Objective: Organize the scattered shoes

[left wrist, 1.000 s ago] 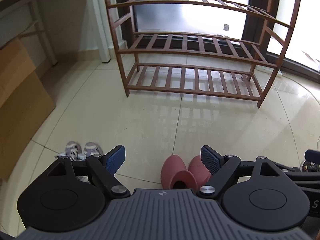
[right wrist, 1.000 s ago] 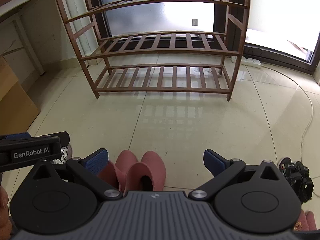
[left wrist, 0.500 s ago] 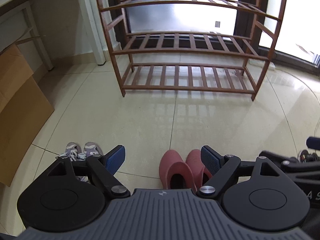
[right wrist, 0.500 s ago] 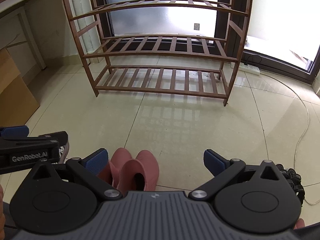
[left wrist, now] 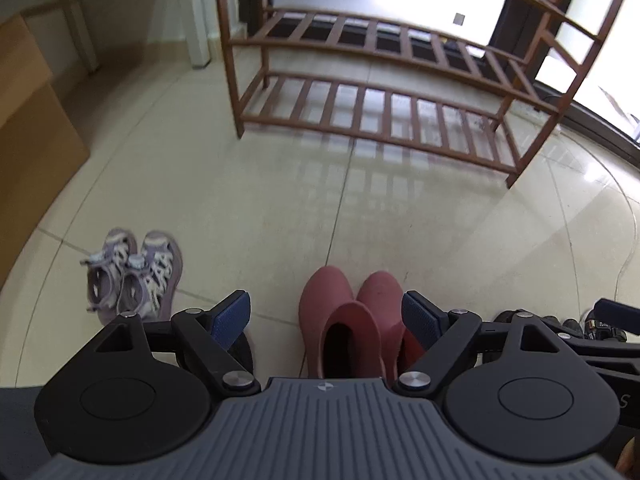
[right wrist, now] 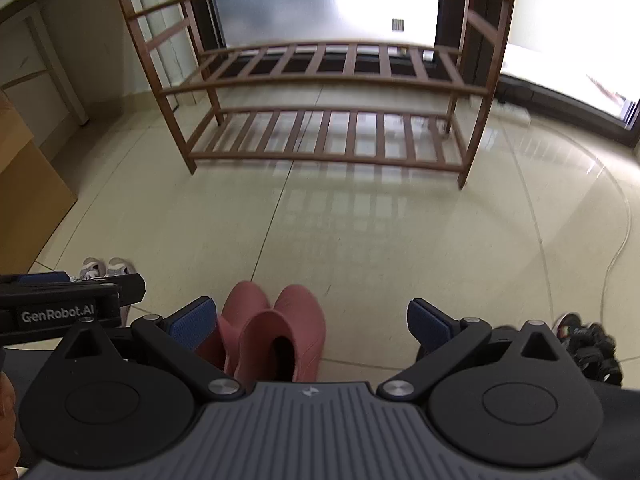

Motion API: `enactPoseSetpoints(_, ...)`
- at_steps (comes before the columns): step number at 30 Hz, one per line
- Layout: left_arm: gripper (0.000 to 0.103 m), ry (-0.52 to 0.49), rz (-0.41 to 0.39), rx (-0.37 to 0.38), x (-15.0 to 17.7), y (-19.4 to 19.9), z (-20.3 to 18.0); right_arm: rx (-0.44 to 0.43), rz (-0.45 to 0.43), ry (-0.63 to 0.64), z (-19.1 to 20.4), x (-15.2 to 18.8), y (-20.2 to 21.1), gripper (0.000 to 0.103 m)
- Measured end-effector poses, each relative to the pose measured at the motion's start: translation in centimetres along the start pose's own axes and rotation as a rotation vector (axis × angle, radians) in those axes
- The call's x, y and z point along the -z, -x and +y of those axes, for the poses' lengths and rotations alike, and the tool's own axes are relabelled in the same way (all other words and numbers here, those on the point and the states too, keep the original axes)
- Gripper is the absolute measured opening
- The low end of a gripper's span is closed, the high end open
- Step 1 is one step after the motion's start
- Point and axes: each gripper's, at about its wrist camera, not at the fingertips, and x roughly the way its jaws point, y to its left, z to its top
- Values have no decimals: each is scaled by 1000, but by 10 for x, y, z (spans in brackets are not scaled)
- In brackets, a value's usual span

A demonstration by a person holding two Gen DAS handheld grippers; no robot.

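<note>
A three-tier slatted wooden shoe rack [left wrist: 372, 120] stands on the tiled floor [left wrist: 240, 200] well ahead of both grippers, its visible tiers bare, so that no shoe lies where the task would want it. A cardboard panel [left wrist: 24, 128] leans far to the left. The pair of pink ankle boots [left wrist: 352, 320] stands side by side just ahead of the left gripper [left wrist: 326, 312], toes toward the rack, the right boot beside the right pad; in the right wrist view the boots [right wrist: 272, 328] sit by that gripper's left finger. The right gripper [right wrist: 312, 320] and the left both have their jaws spread wide and hold nothing, probably readied to take one boot each. A pair of lilac strapped sandals [left wrist: 132, 272] lies ahead-left of the left gripper; dark sandals [right wrist: 588, 344] lie just right of the right gripper. Compared with half a second earlier, both cameras sit lower and nearer the boots, and the rack looms larger.
</note>
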Motion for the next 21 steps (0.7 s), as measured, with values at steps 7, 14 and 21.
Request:
enactPoseSetpoints(7, 84, -28, 32, 15, -17, -26, -1, -1, 64, -5, -2, -12, -32, 102)
enactPoseSetpoints(14, 84, -105, 12, 21, -3, -49, 0, 1, 68, 19, -2, -14, -49, 96)
enactPoseSetpoints(21, 84, -169, -51, 51, 22, -49, 3, 6, 92, 52, 9, 4, -63, 93)
